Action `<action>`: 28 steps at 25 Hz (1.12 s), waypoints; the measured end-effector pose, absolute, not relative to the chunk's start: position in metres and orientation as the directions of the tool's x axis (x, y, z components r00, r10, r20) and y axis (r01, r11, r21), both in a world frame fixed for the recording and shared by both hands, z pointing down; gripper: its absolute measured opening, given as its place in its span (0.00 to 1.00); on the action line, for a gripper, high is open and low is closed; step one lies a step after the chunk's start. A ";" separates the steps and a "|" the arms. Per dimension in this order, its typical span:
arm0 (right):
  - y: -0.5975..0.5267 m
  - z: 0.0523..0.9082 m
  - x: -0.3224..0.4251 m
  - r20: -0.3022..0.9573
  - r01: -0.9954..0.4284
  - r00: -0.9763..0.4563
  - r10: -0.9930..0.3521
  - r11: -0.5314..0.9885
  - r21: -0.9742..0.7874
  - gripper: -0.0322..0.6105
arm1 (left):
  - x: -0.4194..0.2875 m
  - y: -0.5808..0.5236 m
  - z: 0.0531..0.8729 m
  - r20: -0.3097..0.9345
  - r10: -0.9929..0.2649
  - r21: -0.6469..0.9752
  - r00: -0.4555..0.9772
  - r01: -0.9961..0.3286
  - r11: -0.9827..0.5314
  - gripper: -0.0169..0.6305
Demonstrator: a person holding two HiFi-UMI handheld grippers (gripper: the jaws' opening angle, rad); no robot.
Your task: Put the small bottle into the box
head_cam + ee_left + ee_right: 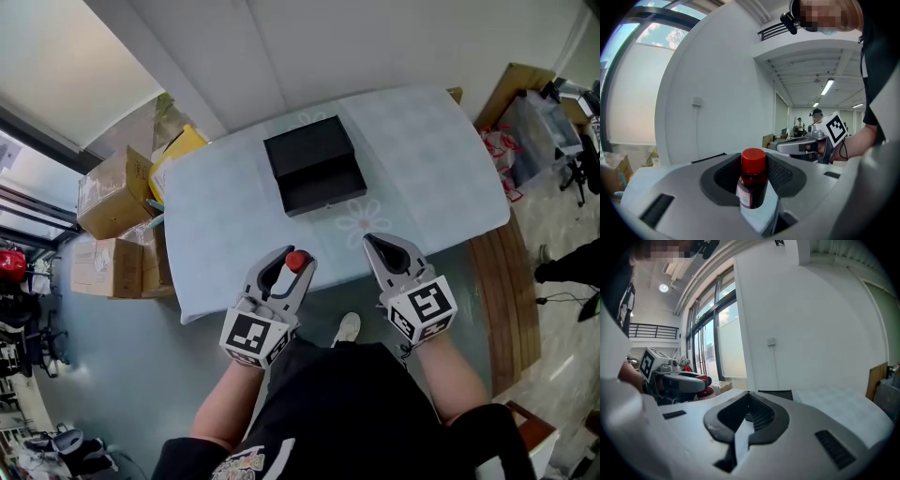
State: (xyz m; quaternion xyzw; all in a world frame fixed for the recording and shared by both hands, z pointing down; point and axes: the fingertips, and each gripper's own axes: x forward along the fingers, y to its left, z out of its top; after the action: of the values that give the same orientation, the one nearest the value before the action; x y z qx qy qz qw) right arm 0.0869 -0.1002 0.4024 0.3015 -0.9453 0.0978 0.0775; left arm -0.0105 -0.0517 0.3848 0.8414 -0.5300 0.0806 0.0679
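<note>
Two grippers, one bottle, one box, one table: that is the whole count of what matters here. The left gripper (287, 267) is clamped on the small bottle (752, 180), and the right gripper (375, 246) carries nothing, its jaws pressed together at the tips with only the hollow of the pads open behind them.

The bottle stands upright between the left gripper's two dark ribbed pads (785, 176), pinched at its body just inside the tips. Its cap (753, 161) rises clear above the pads. From above, the bottle sits over the near edge of the table (431, 159), on the person's left side. It is well apart from the box (326, 203), which lies farther out near the middle of the tabletop.

The bottle is small, with a bright red round cap and a dark reddish-brown body. A pale label wraps part of its side; the print on it is too small to read.

The box is black and lies open, its lid laid back on the far side and its tray facing the person. A pale patterned cloth with a faint flower print covers the table. Both grippers are held side by side at the near edge, each with a marker cube at its rear. A pile of cardboard cartons (112, 192) stands on the floor off the table's left end.
</note>
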 end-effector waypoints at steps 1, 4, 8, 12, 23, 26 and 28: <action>-0.102 0.401 0.089 0.202 -0.583 -0.808 -0.553 0.801 -0.138 0.06 | -0.008 -0.054 0.384 0.210 -0.882 0.027 0.422 -0.904 -0.426 0.27; -0.105 0.400 0.095 0.194 -0.579 -0.812 -0.551 0.804 -0.139 0.06 | -0.003 -0.058 0.386 0.211 -0.883 0.023 0.418 -0.906 -0.423 0.27; -0.108 0.400 0.103 0.190 -0.584 -0.808 -0.557 0.799 -0.140 0.06 | 0.002 -0.063 0.387 0.214 -0.884 0.015 0.416 -0.906 -0.423 0.27; -0.107 0.399 0.108 0.183 -0.590 -0.805 -0.565 0.796 -0.138 0.06 | 0.004 -0.065 0.389 0.218 -0.883 0.010 0.416 -0.906 -0.424 0.27; -0.127 0.403 0.111 0.188 -0.607 -0.792 -0.581 0.782 -0.141 0.06 | 0.005 -0.093 0.400 0.224 -0.876 0.018 0.428 -0.900 -0.436 0.27; -0.135 0.406 0.105 0.196 -0.606 -0.792 -0.578 0.783 -0.138 0.06 | 0.002 -0.102 0.405 0.226 -0.873 0.023 0.433 -0.898 -0.439 0.27; -0.143 0.407 0.100 0.201 -0.605 -0.793 -0.576 0.784 -0.139 0.06 | -0.002 -0.111 0.408 0.229 -0.872 0.027 0.433 -0.898 -0.439 0.27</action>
State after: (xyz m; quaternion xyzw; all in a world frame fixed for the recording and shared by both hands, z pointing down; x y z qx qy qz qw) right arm 0.1005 -0.1426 0.4074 0.3133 -0.9416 0.0984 0.0741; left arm -0.0023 -0.1105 0.4078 0.8433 -0.5248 0.0906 0.0724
